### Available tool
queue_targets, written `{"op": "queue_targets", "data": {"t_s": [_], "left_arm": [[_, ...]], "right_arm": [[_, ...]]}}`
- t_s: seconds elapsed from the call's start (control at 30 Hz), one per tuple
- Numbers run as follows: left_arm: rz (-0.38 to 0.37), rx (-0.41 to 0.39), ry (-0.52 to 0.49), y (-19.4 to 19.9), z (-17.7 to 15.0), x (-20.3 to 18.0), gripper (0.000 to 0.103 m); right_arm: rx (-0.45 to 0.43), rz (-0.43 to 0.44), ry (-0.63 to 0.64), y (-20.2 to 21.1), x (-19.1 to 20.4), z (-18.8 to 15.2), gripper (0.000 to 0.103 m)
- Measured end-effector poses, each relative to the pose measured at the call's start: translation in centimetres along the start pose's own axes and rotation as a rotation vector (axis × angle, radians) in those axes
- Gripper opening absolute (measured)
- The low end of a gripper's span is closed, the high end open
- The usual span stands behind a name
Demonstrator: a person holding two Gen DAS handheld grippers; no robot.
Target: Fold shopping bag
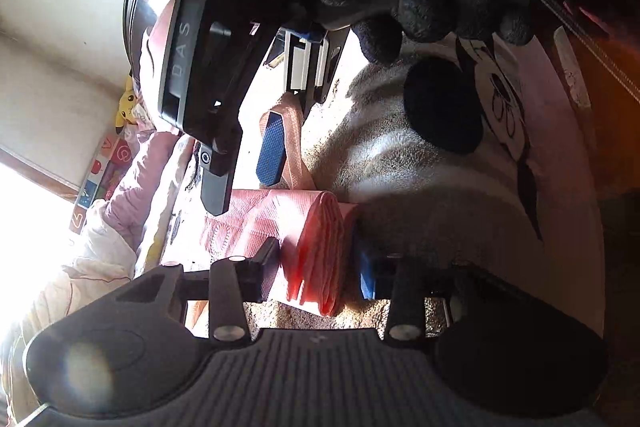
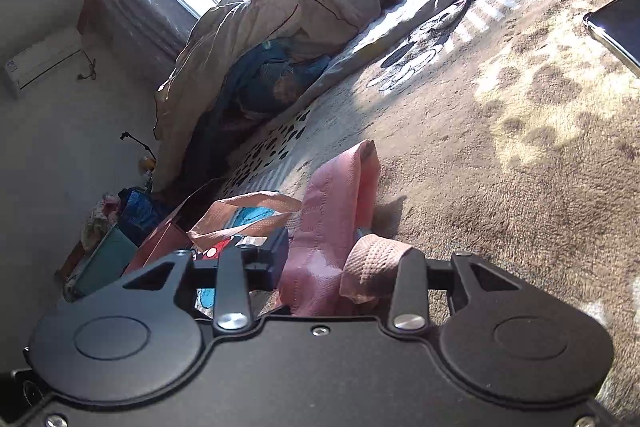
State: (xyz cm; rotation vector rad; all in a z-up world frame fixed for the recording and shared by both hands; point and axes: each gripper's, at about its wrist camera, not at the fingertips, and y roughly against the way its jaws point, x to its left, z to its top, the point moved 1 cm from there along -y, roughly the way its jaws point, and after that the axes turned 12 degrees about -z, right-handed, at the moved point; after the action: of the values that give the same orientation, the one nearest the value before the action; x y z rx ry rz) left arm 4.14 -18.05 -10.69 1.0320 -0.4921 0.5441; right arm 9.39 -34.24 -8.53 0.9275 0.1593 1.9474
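Note:
The pink woven shopping bag (image 1: 320, 243) lies folded into a thick bundle on a brown fleece blanket (image 1: 400, 163). My left gripper (image 1: 320, 279) is shut on that bundle, one finger on each side. The right gripper (image 1: 242, 191) comes in from above, held by a black-gloved hand (image 1: 424, 15). Its blue pad (image 1: 272, 147) lies against a pink handle strap. In the right wrist view, the right gripper (image 2: 332, 267) is shut on the upright pink bag (image 2: 324, 227). A looped handle (image 2: 376, 263) drapes over and hides its right finger.
A second bag with a cartoon print (image 2: 240, 219) lies just left of the pink one. A dark phone or tablet (image 2: 616, 27) rests on the blanket at the far right. Crumpled quilts (image 2: 280, 15) pile up by the bright window. A yellow plush toy (image 1: 126, 107) sits by the wall.

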Motion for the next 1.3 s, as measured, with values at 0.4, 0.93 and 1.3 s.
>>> {"op": "queue_targets", "data": {"t_s": [0.4, 0.93, 1.3], "left_arm": [[0.075, 0.028, -0.069, 1.7, -0.2, 2.0, 0.029], [-0.062, 0.333, -0.350, 2.3, -4.5, 2.7, 0.028], [-0.050, 0.217, -0.308, 0.9, -6.0, 2.2, 0.028]], "right_arm": [[-0.115, 0.123, 0.212, 0.7, 0.7, 0.1, 0.035], [0.053, 0.274, 0.195, -5.6, 7.6, -0.6, 0.044], [0.022, 0.108, 0.490, -2.2, 5.8, -1.9, 0.049]]}}
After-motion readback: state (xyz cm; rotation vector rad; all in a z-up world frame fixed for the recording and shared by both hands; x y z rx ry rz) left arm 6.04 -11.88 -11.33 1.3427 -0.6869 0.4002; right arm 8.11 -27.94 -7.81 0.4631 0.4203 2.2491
